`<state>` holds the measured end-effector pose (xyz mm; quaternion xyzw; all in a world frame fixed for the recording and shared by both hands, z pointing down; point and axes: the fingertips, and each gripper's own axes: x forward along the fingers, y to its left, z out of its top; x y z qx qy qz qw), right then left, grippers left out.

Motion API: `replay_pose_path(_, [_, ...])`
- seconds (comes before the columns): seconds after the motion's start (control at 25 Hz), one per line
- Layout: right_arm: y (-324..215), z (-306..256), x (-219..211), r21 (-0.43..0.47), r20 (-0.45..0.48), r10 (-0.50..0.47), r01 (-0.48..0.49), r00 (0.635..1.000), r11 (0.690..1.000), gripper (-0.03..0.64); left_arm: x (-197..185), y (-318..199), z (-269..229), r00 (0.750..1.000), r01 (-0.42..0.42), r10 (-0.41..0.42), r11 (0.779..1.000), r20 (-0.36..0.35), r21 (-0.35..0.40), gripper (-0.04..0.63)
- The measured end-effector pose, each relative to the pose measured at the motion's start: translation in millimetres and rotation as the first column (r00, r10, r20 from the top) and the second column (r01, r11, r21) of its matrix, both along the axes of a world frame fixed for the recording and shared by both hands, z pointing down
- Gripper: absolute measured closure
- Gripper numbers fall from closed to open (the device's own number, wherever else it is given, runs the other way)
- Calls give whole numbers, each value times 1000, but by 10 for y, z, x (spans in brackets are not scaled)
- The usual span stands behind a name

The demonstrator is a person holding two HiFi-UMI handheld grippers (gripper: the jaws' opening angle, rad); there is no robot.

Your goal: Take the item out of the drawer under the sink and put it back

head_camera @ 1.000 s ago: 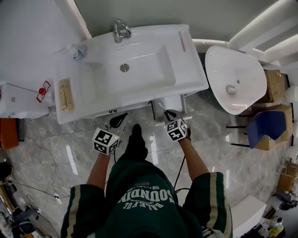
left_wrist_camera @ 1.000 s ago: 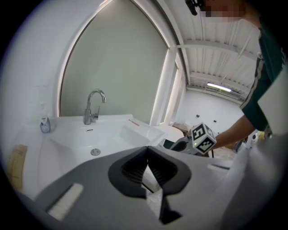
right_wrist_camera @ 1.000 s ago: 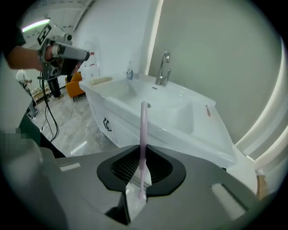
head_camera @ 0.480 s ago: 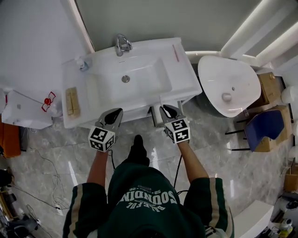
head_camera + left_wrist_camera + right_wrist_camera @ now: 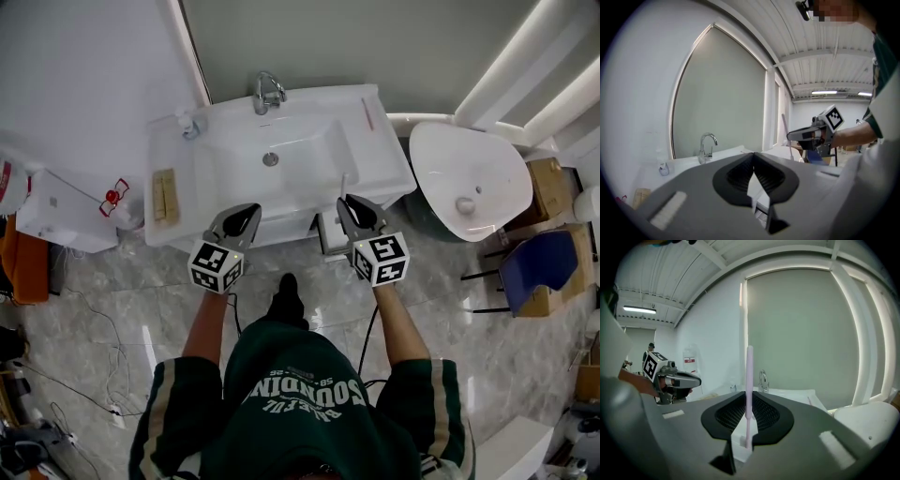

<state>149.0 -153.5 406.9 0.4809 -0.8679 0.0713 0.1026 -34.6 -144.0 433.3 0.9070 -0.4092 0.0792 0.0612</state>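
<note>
The right gripper (image 5: 351, 208), clamped on the upright pink stick (image 5: 749, 376), has the drawer (image 5: 329, 236) just below and to its left; the left gripper (image 5: 238, 223) is closed and empty.

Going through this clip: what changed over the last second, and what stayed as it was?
Both grippers rose toward the head camera, up to the front rim of the sink; the right gripper climbed more than the left gripper, lifting the thin pink stick upright with it. Nothing was taken hold of or let go: the right jaws stay clamped on the stick. The faucet kept its place.
</note>
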Motion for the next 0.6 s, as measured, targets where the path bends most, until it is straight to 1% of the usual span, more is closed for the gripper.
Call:
replay_pose_path(0.16, [45, -72, -27, 14, 20, -4, 3, 1000, 1000, 568, -35, 43, -41, 1000, 8, -8, 1000, -9, 9, 545])
replay_pose_path(0.6, [103, -108, -120, 27, 16, -30, 30, 999, 999, 568, -50, 95, -26, 1000, 19, -19, 1000, -25, 7, 545])
